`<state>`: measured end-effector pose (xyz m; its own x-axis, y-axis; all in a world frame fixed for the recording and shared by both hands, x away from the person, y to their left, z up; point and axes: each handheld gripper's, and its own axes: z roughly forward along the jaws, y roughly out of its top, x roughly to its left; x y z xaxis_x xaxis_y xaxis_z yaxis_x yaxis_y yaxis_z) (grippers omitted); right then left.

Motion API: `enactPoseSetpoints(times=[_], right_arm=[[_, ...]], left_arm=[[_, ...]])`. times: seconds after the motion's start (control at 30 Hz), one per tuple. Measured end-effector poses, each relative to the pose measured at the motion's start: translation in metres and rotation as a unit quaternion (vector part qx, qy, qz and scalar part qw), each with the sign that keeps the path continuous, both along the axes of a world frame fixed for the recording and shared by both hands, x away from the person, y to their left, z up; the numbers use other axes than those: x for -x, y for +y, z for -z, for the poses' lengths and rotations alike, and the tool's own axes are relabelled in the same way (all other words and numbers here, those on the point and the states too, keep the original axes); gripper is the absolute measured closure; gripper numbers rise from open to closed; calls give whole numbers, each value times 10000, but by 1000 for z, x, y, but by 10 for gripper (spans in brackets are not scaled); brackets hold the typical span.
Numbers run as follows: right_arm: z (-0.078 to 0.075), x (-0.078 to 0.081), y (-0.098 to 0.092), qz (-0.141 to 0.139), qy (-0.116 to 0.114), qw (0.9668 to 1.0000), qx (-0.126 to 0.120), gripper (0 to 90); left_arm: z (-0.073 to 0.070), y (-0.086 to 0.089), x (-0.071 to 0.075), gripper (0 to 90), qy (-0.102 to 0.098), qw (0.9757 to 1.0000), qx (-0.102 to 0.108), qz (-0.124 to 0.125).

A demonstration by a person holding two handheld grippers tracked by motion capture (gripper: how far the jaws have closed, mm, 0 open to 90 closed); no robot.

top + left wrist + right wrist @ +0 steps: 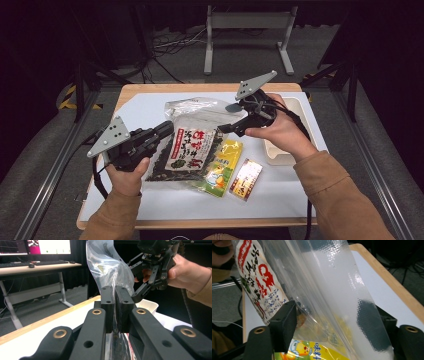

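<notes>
A clear plastic bag lies mid-table, its open end lifted. Inside it is a seaweed packet with a white label and red lettering. My left gripper is shut on the bag's left edge; in the left gripper view the film rises from between the closed pads. My right gripper is at the bag's right side. In the right gripper view it stands open, jaws wide apart, with the bag's film hanging between them. A yellow packet sticks out from under the bag.
A small gold and red packet lies on the white mat to the right of the yellow one. A cream tray stands at the table's right side, partly behind my right hand. The wooden table edge runs along the far side.
</notes>
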<state>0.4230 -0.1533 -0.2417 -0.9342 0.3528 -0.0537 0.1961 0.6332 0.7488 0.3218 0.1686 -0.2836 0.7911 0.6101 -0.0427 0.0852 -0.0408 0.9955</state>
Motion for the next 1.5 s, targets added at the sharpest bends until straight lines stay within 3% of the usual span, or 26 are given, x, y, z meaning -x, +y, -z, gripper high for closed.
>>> enactPoseSetpoints(times=[0.13,0.3,0.53,0.8,1.0,1.1,1.2,1.37,1.5], right_arm=[[1,-2,0,-111,253,9996,-98,444],[1,-2,0,-298,432,9986,-5,657],[-1,0,2,-471,480,9977,114,782],[-7,6,4,-613,327,9972,271,827],[-13,12,6,-635,35,9968,476,838],[-16,14,6,-557,-186,9962,643,840],[-17,13,4,-471,-229,9958,752,840],[-22,12,-3,-389,-193,9961,771,841],[-31,14,-9,-257,-291,9954,877,841]], left_arm=[[0,0,0,864,-20,10000,20,-4],[1,0,0,861,-15,10000,21,-27],[2,2,-2,855,37,9999,34,-93],[4,4,-5,852,87,9998,44,-182],[5,4,-9,836,142,9995,10,-268],[6,6,-11,828,162,9992,56,-354],[6,12,-13,827,234,9990,151,-341],[7,17,-14,767,223,9984,91,-503],[8,21,-16,720,210,9976,-36,-653]])
